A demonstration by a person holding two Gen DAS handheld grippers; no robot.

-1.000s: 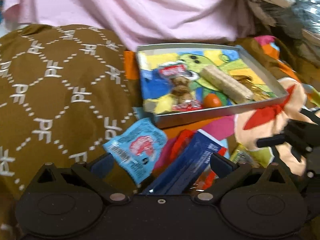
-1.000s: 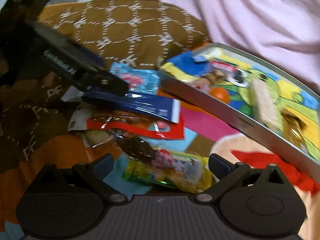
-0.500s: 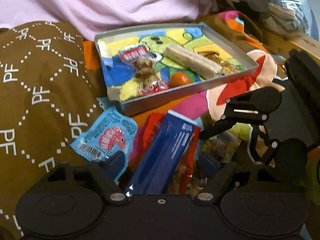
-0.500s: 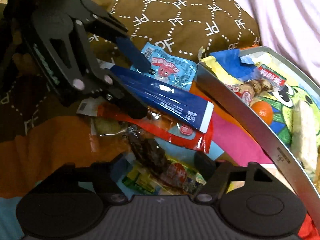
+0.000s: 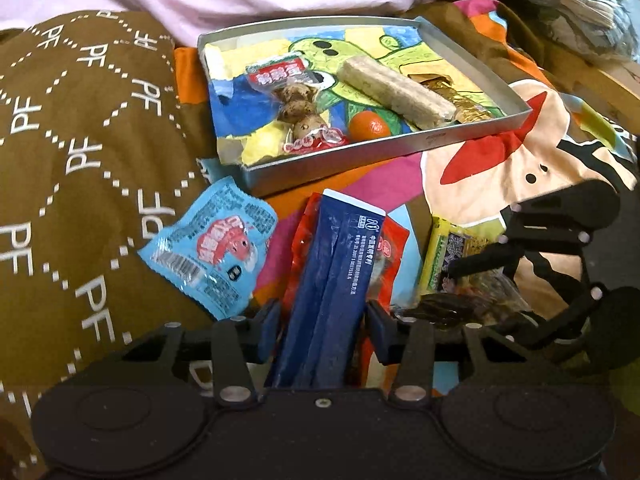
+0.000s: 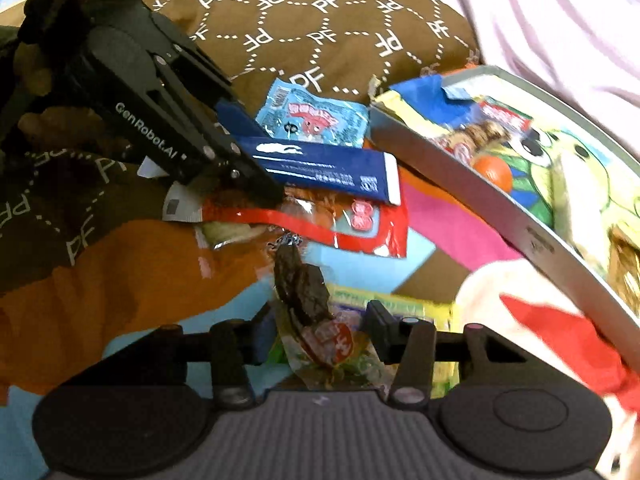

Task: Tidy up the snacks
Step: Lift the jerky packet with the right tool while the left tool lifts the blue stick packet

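Several loose snacks lie on a patterned bedspread [image 5: 472, 176] below a shallow metal tray [image 5: 400, 148] at upper centre of the left wrist view.

Readable writing: "PF" repeated in white on the brown cushion [image 5: 80, 128]; "GenRobot.AI" on the left gripper [image 6: 244, 152] body, upper left of the right wrist view. Print on the wrappers is too small to read.

Tray contents: a red-ended pack of brown nuts [image 5: 296, 112], an orange ball [image 5: 369, 126], a pale wafer bar [image 5: 396, 92], a gold-wrapped piece [image 5: 452, 96]. Its near wall stands just above the loose pile.

Loose items: a light-blue sachet [image 5: 212, 252] lower left, against the cushion edge; a long dark-blue packet [image 5: 336, 280] lying over a red pouch [image 5: 390, 248]; a yellow-green pack [image 5: 452, 256] right of centre.

Left gripper: jaws have just been closing, now narrow, with the dark-blue packet between the pads; whether they press on it I cannot tell.

Right gripper [image 6: 320, 336]: jaws have just been closing, now narrow, either side of a clear wrapper with a dark snack [image 6: 304, 292]; contact is unclear.

Open bedspread shows at lower left of the right wrist view.
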